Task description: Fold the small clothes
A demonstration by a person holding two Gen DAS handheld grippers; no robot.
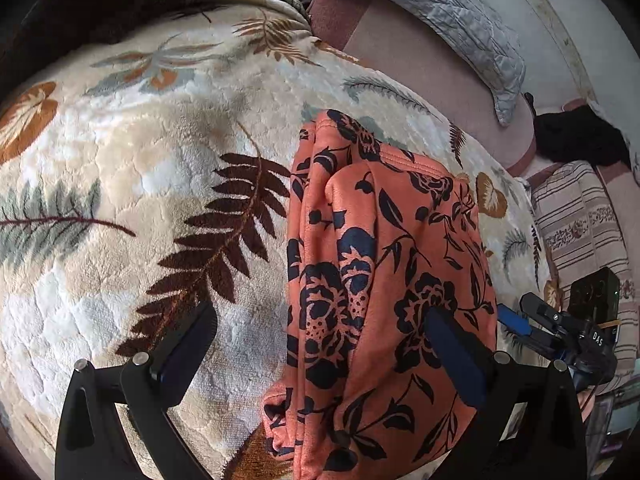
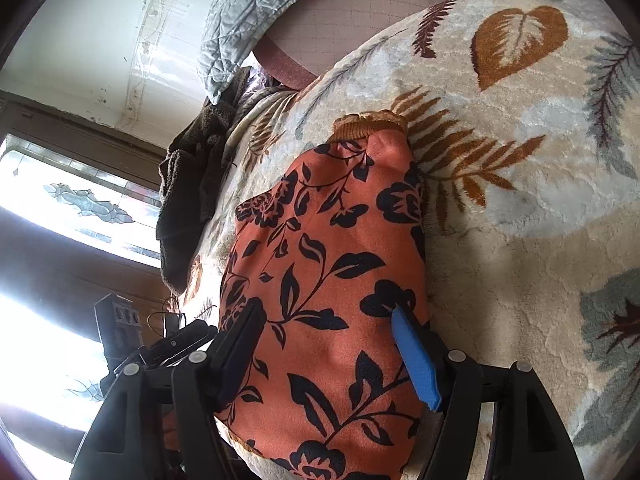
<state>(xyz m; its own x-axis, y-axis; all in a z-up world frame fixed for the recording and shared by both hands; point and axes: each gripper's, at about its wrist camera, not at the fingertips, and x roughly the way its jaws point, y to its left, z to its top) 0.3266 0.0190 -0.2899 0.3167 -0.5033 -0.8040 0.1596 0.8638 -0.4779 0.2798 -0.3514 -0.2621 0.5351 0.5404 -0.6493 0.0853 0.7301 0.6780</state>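
- Left tongs [image 1: 316, 344]: spread wide, grasping nothing; 3 o'clock finger lying over the garment, 9 o'clock finger over bare blanket.
- Right tongs [image 2: 328, 344]: likewise spread apart, nothing clamped; both fingers straddling the garment, blue pad [image 2: 414, 354] at the 3 o'clock finger resting against the cloth.
- Orange garment [image 1: 380, 264], navy floral print: folded into a compact bundle, lying on the blanket; layered edges visible toward 12 o'clock in the left wrist view; mustard ribbed trim [image 2: 370, 124] showing at its far end in the right wrist view.
- Plush blanket [image 1: 140, 152], cream with brown, rust and grey-green leaf pattern: spread over the bed, directly beneath the garment.
- Right tongs also seen from the left wrist camera at 4 o'clock, just beside the garment's edge.
- Grey quilted cover [image 1: 460, 28]: at 1 o'clock, well apart.
- Dark brown towel-like cloth [image 2: 188, 184]: heaped at 10 o'clock in the right wrist view, off the blanket's edge.
- Bright window [image 2: 80, 216]: at 9 o'clock.
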